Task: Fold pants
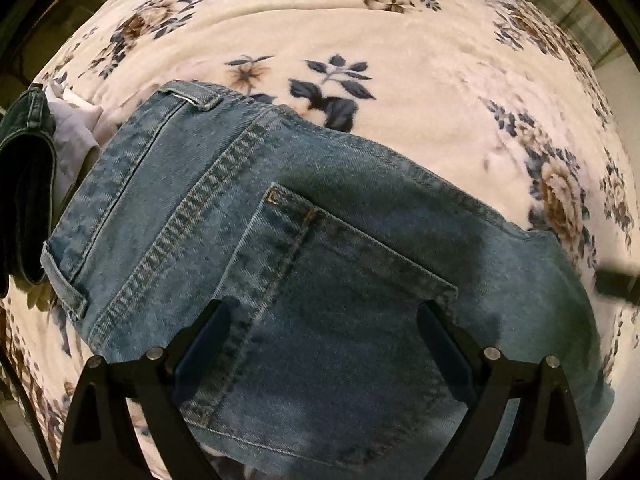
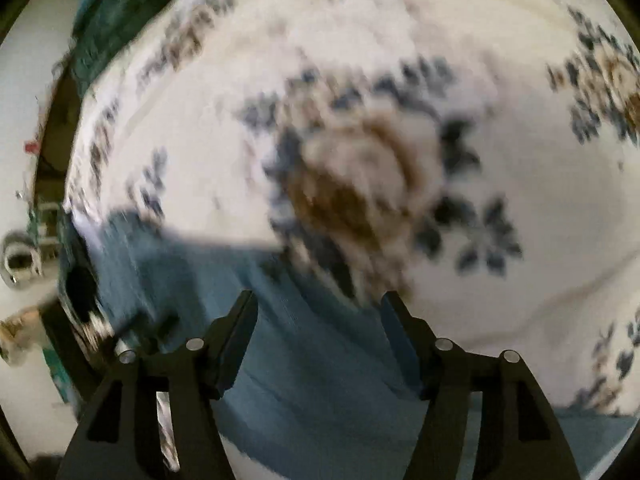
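Floral blanket (image 1: 420, 128) w/ jeans (image 1: 320, 280) on top; left gripper (image 1: 324, 312) & right gripper (image 2: 318, 304) spread, nothing pinched.

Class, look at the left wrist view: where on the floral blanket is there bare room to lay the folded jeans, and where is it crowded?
Free: the floral blanket beyond and right of the jeans. Crowded: the left edge, where dark folded denim and a white cloth lie.
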Tool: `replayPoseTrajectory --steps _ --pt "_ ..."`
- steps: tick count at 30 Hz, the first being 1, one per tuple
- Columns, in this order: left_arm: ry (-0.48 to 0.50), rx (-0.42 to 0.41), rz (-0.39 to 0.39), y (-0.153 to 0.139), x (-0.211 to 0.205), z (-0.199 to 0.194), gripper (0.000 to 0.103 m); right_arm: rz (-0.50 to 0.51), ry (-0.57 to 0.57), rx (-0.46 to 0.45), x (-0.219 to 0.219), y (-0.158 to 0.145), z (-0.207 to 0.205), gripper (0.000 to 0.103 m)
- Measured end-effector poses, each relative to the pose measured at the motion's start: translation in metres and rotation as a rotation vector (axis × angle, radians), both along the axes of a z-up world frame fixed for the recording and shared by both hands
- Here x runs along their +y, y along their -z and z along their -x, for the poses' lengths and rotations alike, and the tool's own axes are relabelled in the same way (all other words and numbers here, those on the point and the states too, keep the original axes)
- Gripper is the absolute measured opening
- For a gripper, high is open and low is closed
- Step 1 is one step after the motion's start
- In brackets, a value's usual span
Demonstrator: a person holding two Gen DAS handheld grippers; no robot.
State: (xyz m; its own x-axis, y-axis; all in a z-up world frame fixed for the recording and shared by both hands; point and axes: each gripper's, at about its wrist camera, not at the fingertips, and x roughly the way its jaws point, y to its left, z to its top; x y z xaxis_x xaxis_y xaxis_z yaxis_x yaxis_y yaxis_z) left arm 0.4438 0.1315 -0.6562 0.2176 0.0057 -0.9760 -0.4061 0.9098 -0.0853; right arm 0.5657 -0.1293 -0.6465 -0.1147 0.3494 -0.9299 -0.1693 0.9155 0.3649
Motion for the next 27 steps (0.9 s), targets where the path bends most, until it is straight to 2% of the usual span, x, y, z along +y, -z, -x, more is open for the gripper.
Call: replayPoseTrajectory --steps 1,2,3,4,8,11,12,14,16,18,20,21,22,23,25,26,27 --pt "0.001 -0.001 0.002 -0.001 -0.002 0.001 0.096 0.017 -0.024 0.017 -0.003 0.005 0.006 0.063" --pt "0.006 -0.002 -0.002 -0.003 -0.005 0.001 0.096 0.031 -0.067 0.02 0.002 0.011 0.015 0.033" --pt "0.014 -0.004 -0.007 -0.004 -0.007 0.002 0.096 0.069 -0.116 -0.014 0.005 0.015 0.024 0.007" --pt "0.023 -0.006 -0.013 -0.004 -0.01 0.002 0.096 0.125 -0.129 -0.049 0.008 0.02 0.029 0.005" --pt "0.055 -0.005 -0.046 -0.005 -0.024 0.006 0.096 0.139 0.037 -0.076 -0.005 0.041 0.018 0.006" --pt "0.058 -0.007 -0.048 -0.009 -0.028 0.009 0.096 0.133 0.028 -0.055 -0.003 0.049 0.016 0.011" --pt "0.062 -0.016 -0.047 -0.01 -0.03 0.012 0.096 0.102 0.052 -0.056 -0.009 0.039 0.016 0.016" --pt "0.08 -0.028 -0.056 -0.016 -0.038 0.016 0.096 0.075 0.118 -0.108 -0.036 0.005 0.021 0.054" --pt "0.086 -0.032 -0.048 -0.019 -0.046 0.018 0.096 0.095 0.142 -0.164 -0.057 -0.017 0.03 0.066" --pt "0.09 -0.032 -0.033 -0.022 -0.054 0.021 0.096 0.133 0.123 -0.166 -0.076 -0.023 0.04 0.066" --pt "0.101 -0.034 -0.033 -0.024 -0.063 0.024 0.096 0.155 0.068 -0.11 -0.079 -0.01 0.05 0.066" --pt "0.109 -0.035 -0.037 -0.024 -0.066 0.021 0.096 0.181 0.039 -0.1 -0.078 -0.003 0.055 0.062" --pt "0.117 -0.039 -0.045 -0.025 -0.071 0.022 0.096 0.215 0.002 -0.103 -0.077 0.006 0.059 0.032" --pt "0.123 -0.039 -0.052 -0.025 -0.073 0.02 0.096 0.252 -0.046 -0.119 -0.071 0.015 0.062 0.01" --pt "0.134 -0.041 -0.068 -0.024 -0.075 0.02 0.096 0.342 -0.075 -0.178 -0.067 0.028 0.062 0.01" --pt "0.138 -0.04 -0.08 -0.022 -0.076 0.021 0.096 0.416 -0.04 -0.207 -0.071 0.037 0.057 0.01" --pt "0.14 -0.038 -0.087 -0.021 -0.076 0.023 0.096 0.436 -0.015 -0.202 -0.074 0.044 0.054 0.01"
